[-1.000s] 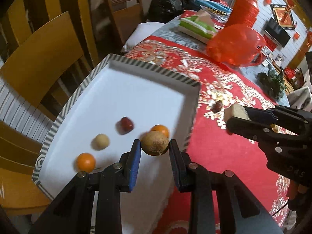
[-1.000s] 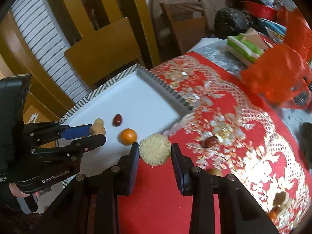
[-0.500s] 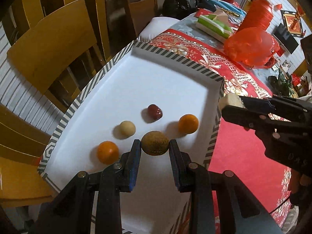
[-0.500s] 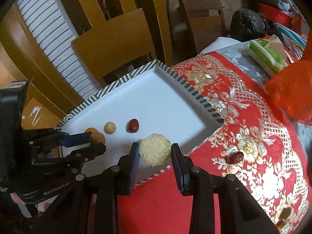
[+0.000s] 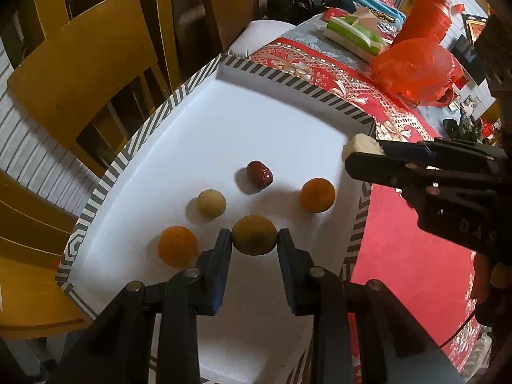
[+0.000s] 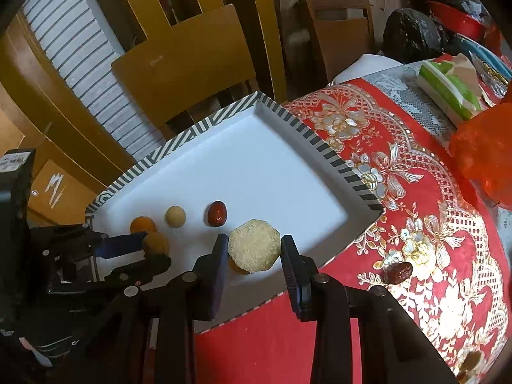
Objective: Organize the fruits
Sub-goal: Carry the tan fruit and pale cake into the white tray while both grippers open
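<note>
A white tray [image 5: 275, 121] with a striped rim holds two oranges [image 5: 177, 245] [image 5: 317, 194], a pale round fruit [image 5: 211, 203] and a red date [image 5: 259, 174]. My left gripper [image 5: 254, 240] is shut on a brown kiwi [image 5: 254, 235], low over the tray's near part. My right gripper [image 6: 254, 246] is shut on a pale octagonal cake-like piece [image 6: 254, 244], over the tray's near right side; it shows from the side in the left wrist view [image 5: 361, 145]. The tray [image 6: 272, 172] also shows in the right wrist view.
A loose red date [image 6: 398, 272] lies on the red patterned tablecloth [image 6: 416, 211] right of the tray. A red plastic bag [image 5: 416, 65], a green tissue pack [image 5: 352, 33] and wooden chairs [image 5: 80, 60] stand around the table.
Both grippers have moved left from over the tablecloth to over the tray, each still holding its item. The left gripper has come lower toward the fruits.
</note>
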